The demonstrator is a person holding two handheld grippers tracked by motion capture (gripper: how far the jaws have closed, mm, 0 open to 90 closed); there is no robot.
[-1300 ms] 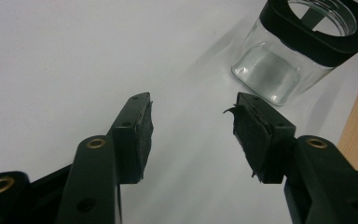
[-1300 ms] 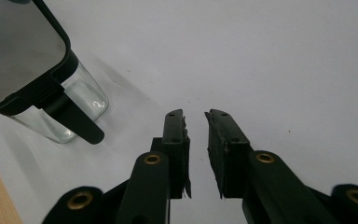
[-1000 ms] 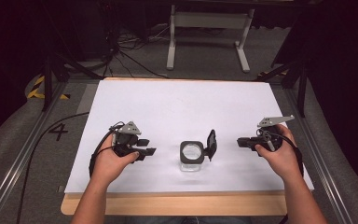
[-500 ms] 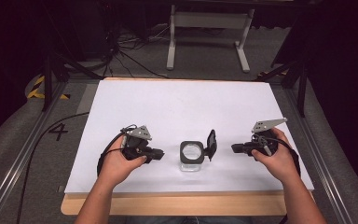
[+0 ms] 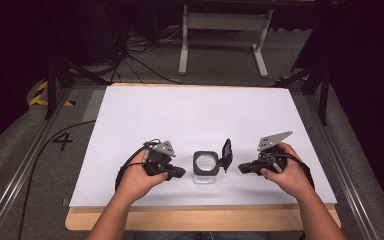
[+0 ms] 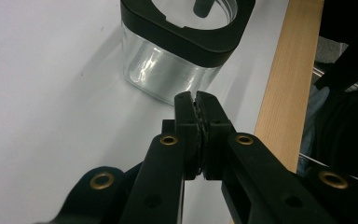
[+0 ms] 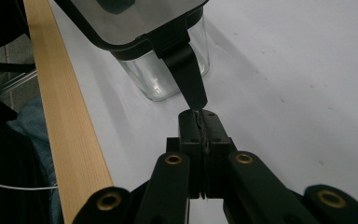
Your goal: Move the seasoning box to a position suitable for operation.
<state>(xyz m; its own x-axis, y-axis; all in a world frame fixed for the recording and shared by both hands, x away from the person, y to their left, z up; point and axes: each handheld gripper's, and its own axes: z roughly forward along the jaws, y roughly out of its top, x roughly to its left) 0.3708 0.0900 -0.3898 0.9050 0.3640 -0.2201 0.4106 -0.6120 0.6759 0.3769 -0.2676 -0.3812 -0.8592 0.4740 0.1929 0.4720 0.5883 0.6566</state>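
Jar (image 5: 205, 167) clear, black-rimmed, lid (image 5: 226, 155) flipped up; both tools pinched together, holding nothing.

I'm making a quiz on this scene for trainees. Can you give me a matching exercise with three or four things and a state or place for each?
Things:
1. jar
2. lid
3. left gripper
4. wooden edge

States or places:
a. flipped up, standing on the jar's right side
b. clear glass, open on top
c. runs along the table's near side
d. jaws shut on nothing

Pairs: 1-b, 2-a, 3-d, 4-c
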